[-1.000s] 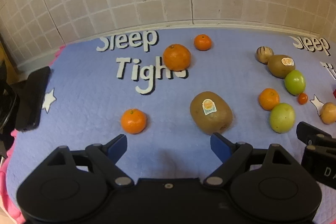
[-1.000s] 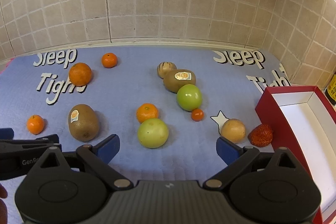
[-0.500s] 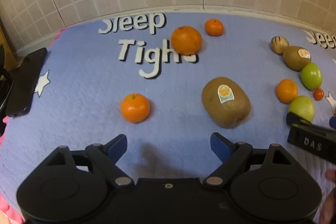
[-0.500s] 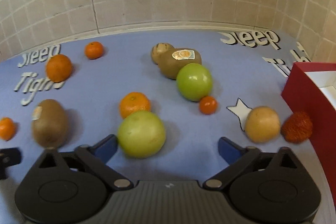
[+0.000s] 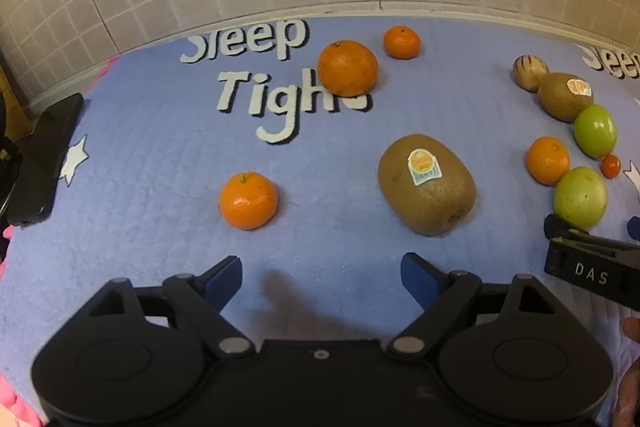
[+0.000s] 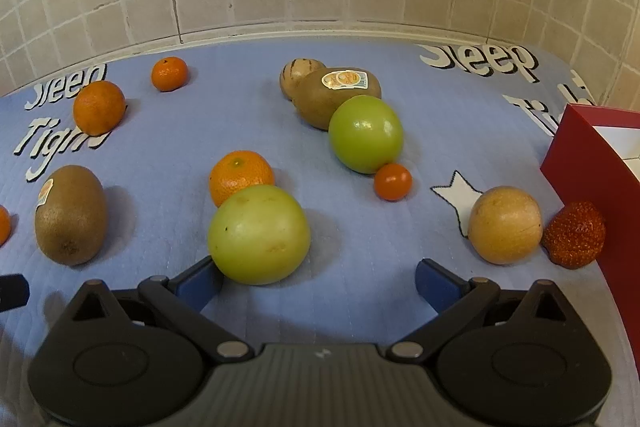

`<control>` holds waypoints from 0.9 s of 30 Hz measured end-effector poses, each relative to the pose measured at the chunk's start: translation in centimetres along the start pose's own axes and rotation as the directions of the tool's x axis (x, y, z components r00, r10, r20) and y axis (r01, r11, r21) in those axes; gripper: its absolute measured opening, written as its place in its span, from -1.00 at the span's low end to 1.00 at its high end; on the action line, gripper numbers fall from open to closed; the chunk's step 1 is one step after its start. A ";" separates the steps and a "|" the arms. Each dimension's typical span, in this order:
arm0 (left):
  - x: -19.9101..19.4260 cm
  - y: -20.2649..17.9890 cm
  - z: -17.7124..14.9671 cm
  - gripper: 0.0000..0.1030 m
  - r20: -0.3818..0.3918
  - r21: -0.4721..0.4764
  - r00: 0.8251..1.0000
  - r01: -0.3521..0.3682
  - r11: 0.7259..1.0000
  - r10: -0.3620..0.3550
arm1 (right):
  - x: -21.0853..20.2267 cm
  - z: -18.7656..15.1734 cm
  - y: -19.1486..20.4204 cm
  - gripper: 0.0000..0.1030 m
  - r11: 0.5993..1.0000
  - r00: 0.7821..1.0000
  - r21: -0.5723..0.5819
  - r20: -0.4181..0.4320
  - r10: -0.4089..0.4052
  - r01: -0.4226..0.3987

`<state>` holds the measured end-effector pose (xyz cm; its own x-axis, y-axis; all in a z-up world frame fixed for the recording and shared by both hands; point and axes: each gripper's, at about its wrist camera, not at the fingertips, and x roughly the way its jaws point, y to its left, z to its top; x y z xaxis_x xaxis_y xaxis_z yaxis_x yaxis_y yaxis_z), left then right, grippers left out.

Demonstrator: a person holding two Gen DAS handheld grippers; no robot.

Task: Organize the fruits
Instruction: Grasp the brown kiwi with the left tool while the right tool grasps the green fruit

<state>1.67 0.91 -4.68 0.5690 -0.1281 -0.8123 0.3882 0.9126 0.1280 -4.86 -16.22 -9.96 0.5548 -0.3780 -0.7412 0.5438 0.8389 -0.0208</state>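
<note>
Fruit lies scattered on a blue mat point(image 5: 160, 155). My left gripper point(image 5: 322, 277) is open and empty, with a small orange point(image 5: 248, 200) ahead to its left and a stickered kiwi point(image 5: 427, 183) ahead to its right. My right gripper point(image 6: 318, 281) is open, low over the mat; a pale green apple point(image 6: 259, 234) sits just ahead of its left finger. Beyond lie an orange point(image 6: 240, 175), a second green apple point(image 6: 365, 133), another kiwi point(image 6: 338, 99), a tiny tomato point(image 6: 393, 181), a tan round fruit point(image 6: 505, 224) and a strawberry point(image 6: 575, 234).
A red box point(image 6: 582, 151) with a white inside stands at the right edge, the strawberry against its wall. A black phone-like object point(image 5: 44, 159) lies at the mat's left edge. A large orange point(image 5: 347, 67) and a mandarin point(image 5: 401, 42) sit near the tiled back wall.
Both grippers have moved forward and lower. The right one has closed in on the pale green apple, which now looms just ahead of its left finger. No fruit has moved.
</note>
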 end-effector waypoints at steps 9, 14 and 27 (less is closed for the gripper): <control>-1.5 1.9 1.7 0.99 0.072 -0.001 0.975 0.211 0.977 -0.211 | -3.5 0.9 -0.2 0.96 0.999 0.999 -0.007 0.018 0.034 -0.034; -0.7 1.1 3.5 0.98 0.091 0.045 0.962 0.253 0.967 -0.256 | -3.9 1.5 0.9 0.92 0.997 0.999 -0.069 0.016 0.036 -0.035; 3.7 -1.6 5.0 0.71 -0.015 -0.011 0.944 0.330 0.944 -0.330 | -2.1 3.1 1.4 0.76 0.998 0.997 -0.043 -0.055 0.046 -0.048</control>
<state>6.79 -3.03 -5.07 0.3980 -0.4158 -0.8177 0.5459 0.8237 -0.1532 -3.35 -15.49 -6.36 0.5436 -0.3170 -0.7771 0.4890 0.8722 -0.0137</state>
